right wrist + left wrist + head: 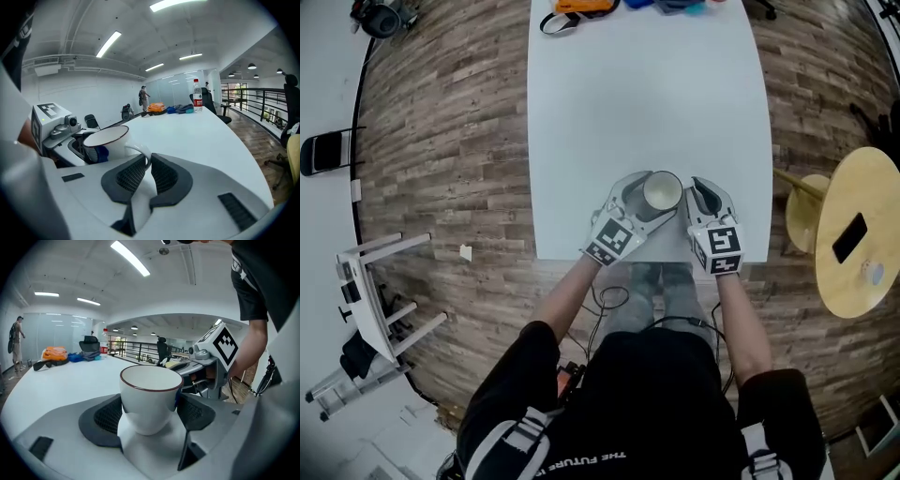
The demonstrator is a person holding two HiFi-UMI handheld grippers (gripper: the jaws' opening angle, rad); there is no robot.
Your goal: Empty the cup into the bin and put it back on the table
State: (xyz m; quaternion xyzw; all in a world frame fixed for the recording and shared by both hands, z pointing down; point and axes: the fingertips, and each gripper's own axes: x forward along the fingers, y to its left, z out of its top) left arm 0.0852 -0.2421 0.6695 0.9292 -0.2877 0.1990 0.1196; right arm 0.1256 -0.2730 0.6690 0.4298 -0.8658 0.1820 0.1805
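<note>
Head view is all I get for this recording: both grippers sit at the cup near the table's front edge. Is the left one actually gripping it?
Observer: Yes. The left gripper view shows the left gripper clamped on the cup, one jaw against each side of its body.
Operator: And the right one, is it just resting beside the cup?
Observer: No. In the right gripper view the right gripper has its jaws nearly together, pinching the cup's handle.
</note>
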